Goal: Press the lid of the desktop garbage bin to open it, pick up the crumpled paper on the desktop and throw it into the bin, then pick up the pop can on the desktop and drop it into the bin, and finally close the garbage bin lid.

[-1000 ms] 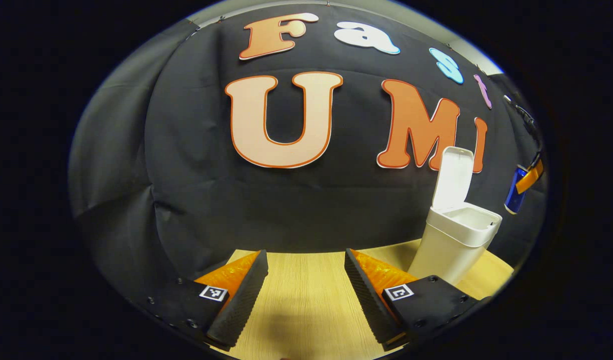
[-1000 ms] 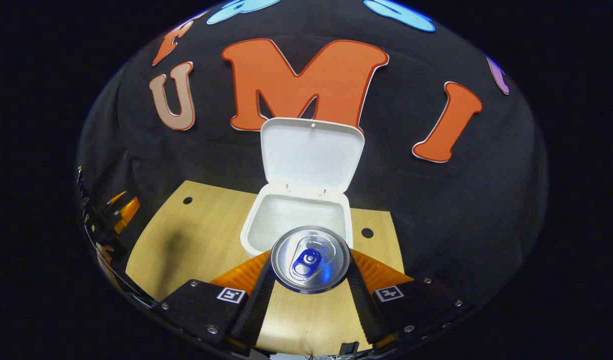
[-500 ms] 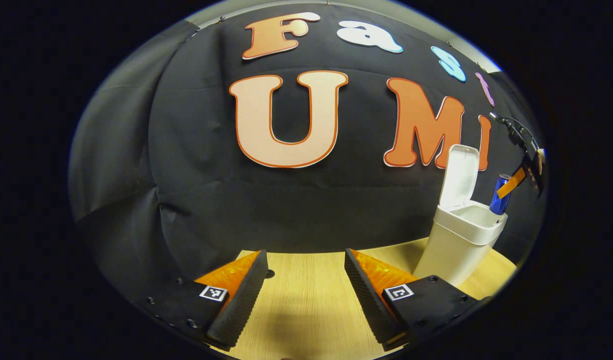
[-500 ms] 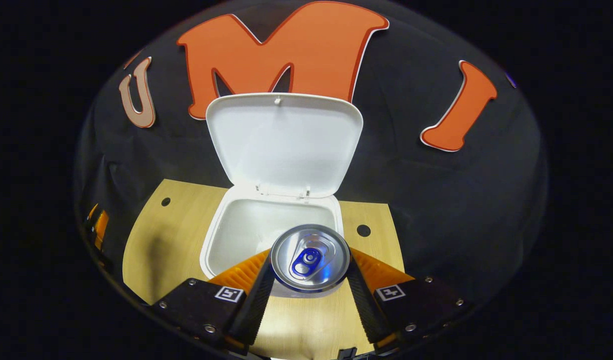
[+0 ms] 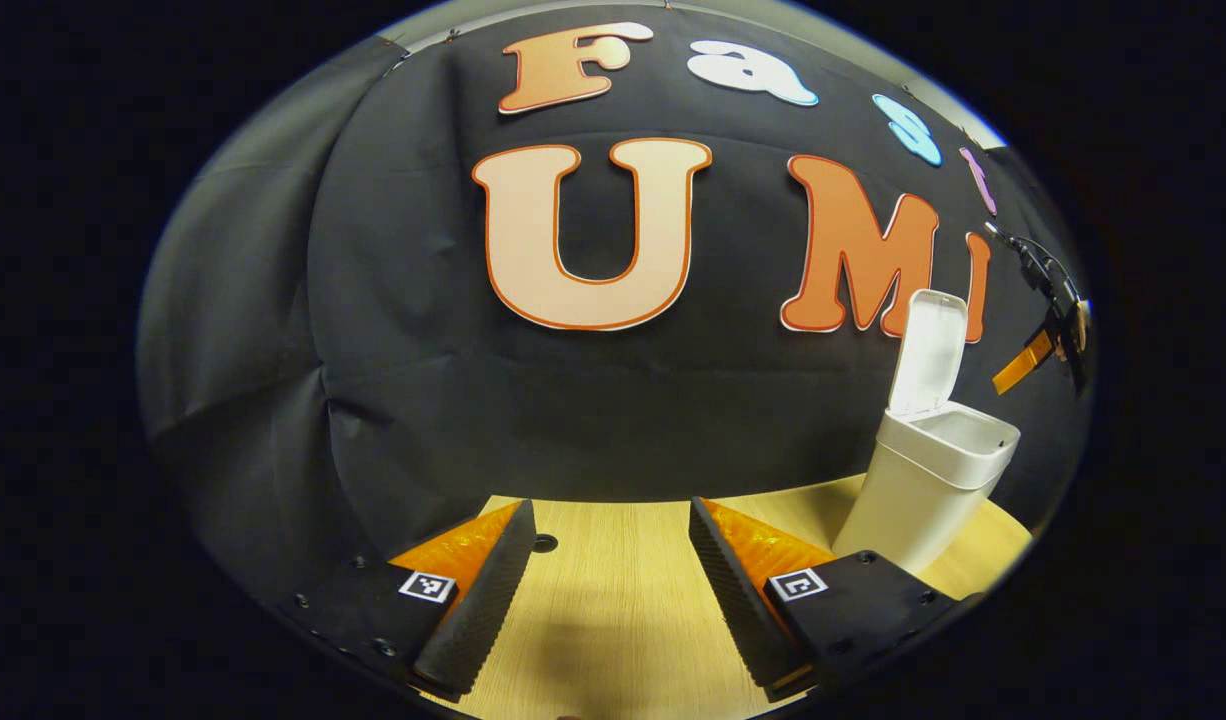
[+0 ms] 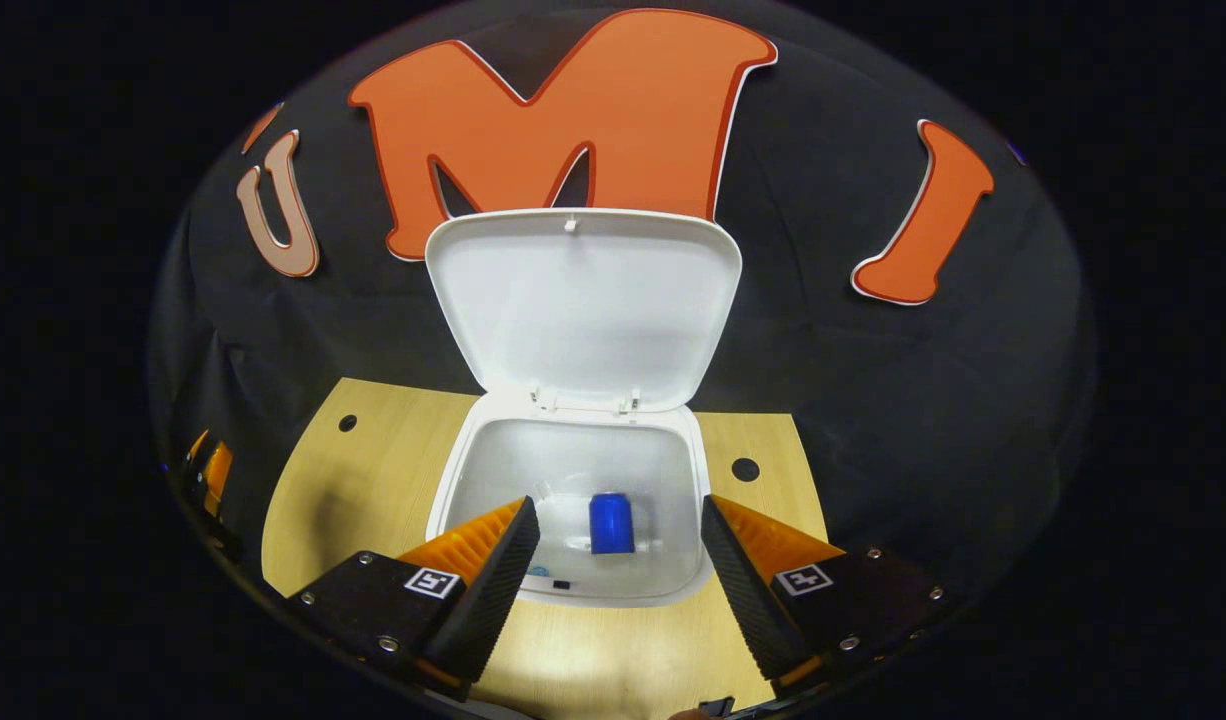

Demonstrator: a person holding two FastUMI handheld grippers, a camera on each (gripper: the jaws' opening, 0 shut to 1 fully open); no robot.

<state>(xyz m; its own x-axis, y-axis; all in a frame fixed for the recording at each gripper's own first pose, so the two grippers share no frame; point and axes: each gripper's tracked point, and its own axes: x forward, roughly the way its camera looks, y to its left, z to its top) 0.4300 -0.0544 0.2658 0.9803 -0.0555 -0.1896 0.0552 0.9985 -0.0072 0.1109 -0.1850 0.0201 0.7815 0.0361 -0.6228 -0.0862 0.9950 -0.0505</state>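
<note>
The white garbage bin (image 6: 453, 490) stands on the wooden desk with its lid (image 6: 583, 300) tipped up against the wall. A blue pop can (image 6: 611, 522) lies at the bottom of the bin, with something pale beside it that I cannot make out. My right gripper (image 6: 618, 540) hovers open above the bin's mouth, nothing between its fingers. In the left gripper view the bin (image 5: 923, 490) is at the far right with its lid (image 5: 928, 350) up, and the right gripper (image 5: 1048, 335) hangs above it. My left gripper (image 5: 611, 560) is open low over the desk, well left of the bin.
The wooden desk (image 5: 613, 620) runs back to the black cloth wall. Two round holes (image 6: 745, 468) (image 6: 347, 423) sit in the desk on either side of the bin. The left gripper (image 6: 208, 475) shows at the far left edge of the right gripper view.
My right gripper opened and the pop can dropped from between its fingers into the bin. The left gripper has barely shifted.
</note>
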